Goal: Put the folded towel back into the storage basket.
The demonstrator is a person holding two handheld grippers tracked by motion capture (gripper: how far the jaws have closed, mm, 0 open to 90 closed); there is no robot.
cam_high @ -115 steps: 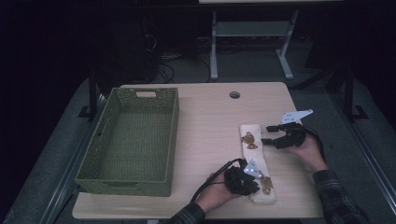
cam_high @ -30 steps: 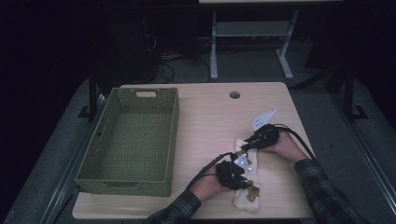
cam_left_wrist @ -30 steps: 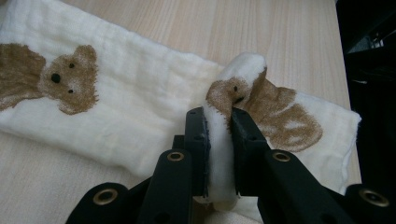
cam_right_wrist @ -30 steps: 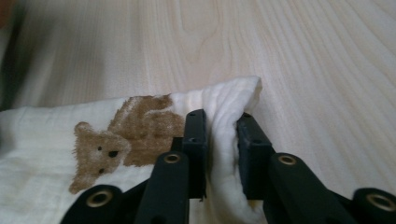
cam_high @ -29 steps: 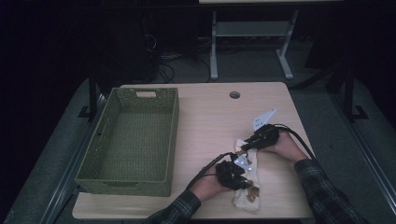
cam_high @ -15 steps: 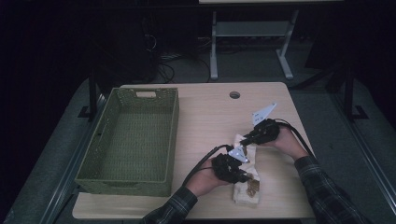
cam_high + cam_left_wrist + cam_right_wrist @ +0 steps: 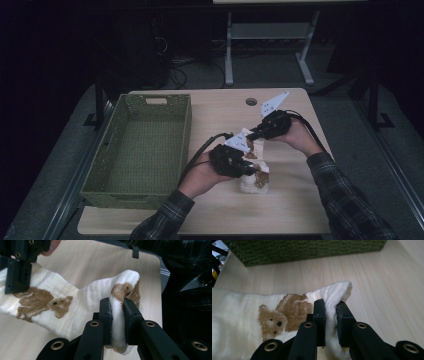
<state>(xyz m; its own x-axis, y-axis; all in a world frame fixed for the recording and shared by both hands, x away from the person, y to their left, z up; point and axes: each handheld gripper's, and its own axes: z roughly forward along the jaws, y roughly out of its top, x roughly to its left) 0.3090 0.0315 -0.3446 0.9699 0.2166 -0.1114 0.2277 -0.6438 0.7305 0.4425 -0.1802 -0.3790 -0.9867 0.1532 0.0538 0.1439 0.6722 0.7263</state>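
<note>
Here, a soft, ribbed cream cloth (image 7: pixel 252 167) printed with brown bears — long and narrow, running from the table's near edge toward its far side — hangs pinched between the left gripper (image 7: pixel 117 322) and right gripper (image 7: pixel 330 322) over the pale wood table (image 7: pixel 295 210), beside the green woven basket (image 7: pixel 145 150).

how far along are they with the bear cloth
Done: both ends are gripped. The left hand-held gripper is shut on one end of the cream bear cloth, and the right hand-held gripper on the other. In hand: the cloth hangs lifted between them above the table. Left: probably carrying it to the green basket, which holds nothing.
</note>
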